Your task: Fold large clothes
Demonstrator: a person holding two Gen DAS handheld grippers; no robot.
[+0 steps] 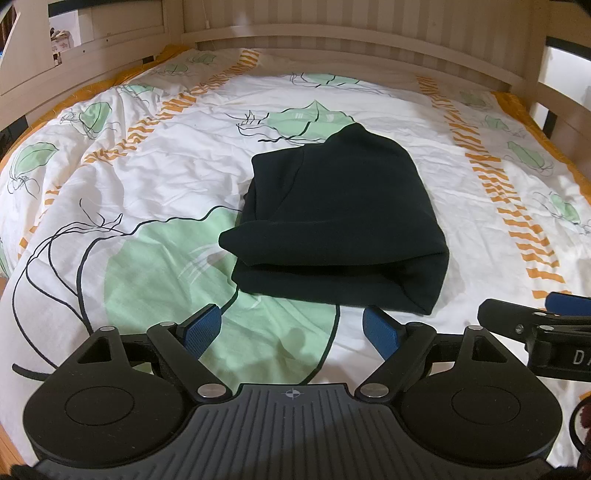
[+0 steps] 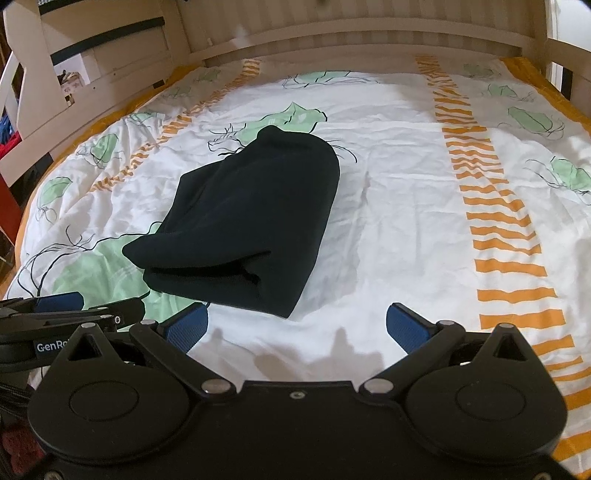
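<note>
Both grippers hang empty over a garment that looks nearly folded.

Nearest us, our left gripper (image 1: 291, 325) stands with its jaws spread and nothing between them, and our right gripper (image 2: 297, 325) is likewise released just beside it. Just past the fingertips lies the dark garment (image 1: 340, 221), folded into a thick bundle on the leaf-patterned duvet (image 1: 147, 184), a loose flap jutting from its left side. Beyond rises the pale wooden bed frame (image 1: 332, 33). We judge the risk is in tidying: tugging that flap could drag the soft layers apart, since the duvet beneath gives and wrinkles.
</note>
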